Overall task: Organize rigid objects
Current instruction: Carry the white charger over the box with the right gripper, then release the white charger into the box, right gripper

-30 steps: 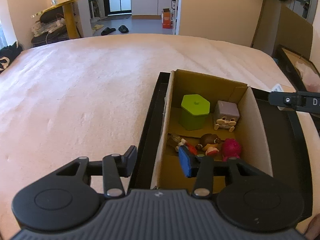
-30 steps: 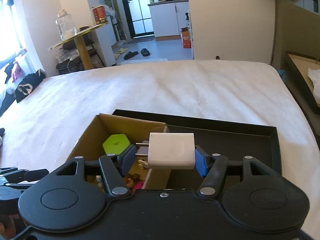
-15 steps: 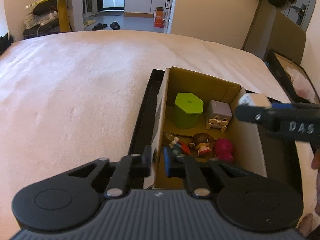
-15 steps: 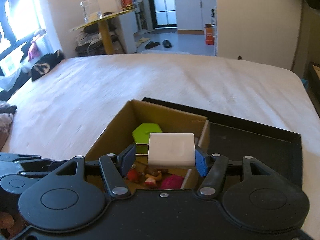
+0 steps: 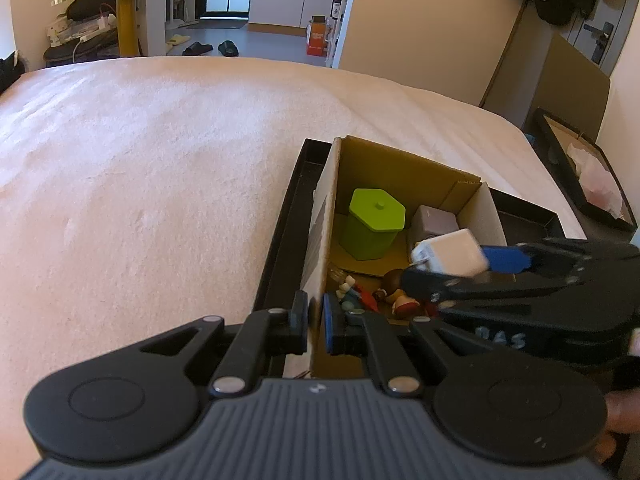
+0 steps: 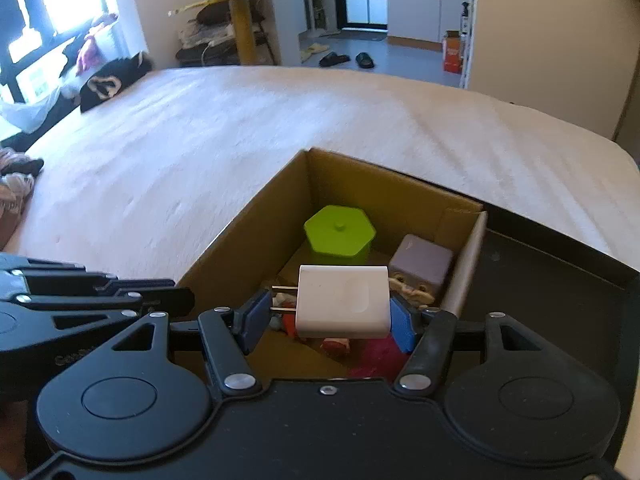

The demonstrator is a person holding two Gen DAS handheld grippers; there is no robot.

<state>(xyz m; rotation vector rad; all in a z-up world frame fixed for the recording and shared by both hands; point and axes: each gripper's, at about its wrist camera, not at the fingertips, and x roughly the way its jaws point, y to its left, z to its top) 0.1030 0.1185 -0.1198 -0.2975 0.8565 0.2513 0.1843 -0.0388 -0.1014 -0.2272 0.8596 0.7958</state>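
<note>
A brown cardboard box [image 5: 400, 168] [image 6: 248, 232] sits in a black tray [image 5: 288, 204] [image 6: 560, 280] on the bed. It holds a green hexagonal container [image 5: 374, 228] [image 6: 340, 234], a grey cube figure [image 5: 434, 220] [image 6: 420, 266], small figurines [image 5: 394, 292] and a pink toy [image 6: 378, 354]. My left gripper [image 5: 316, 322] is shut on the box's near left wall. My right gripper [image 6: 326, 316] [image 5: 460, 268] is shut on a white plug charger [image 6: 344, 306] [image 5: 448, 254], held over the box's inside.
The bed's pale blanket [image 5: 160, 168] spreads to the left and beyond. Another black tray with tissue [image 5: 588, 176] lies at the far right off the bed. A yellow table [image 5: 128, 12] and slippers [image 5: 212, 46] stand in the room behind.
My left gripper closed on the box's left wall. My right gripper carried the white charger leftward from over the tray to over the box's inside.
</note>
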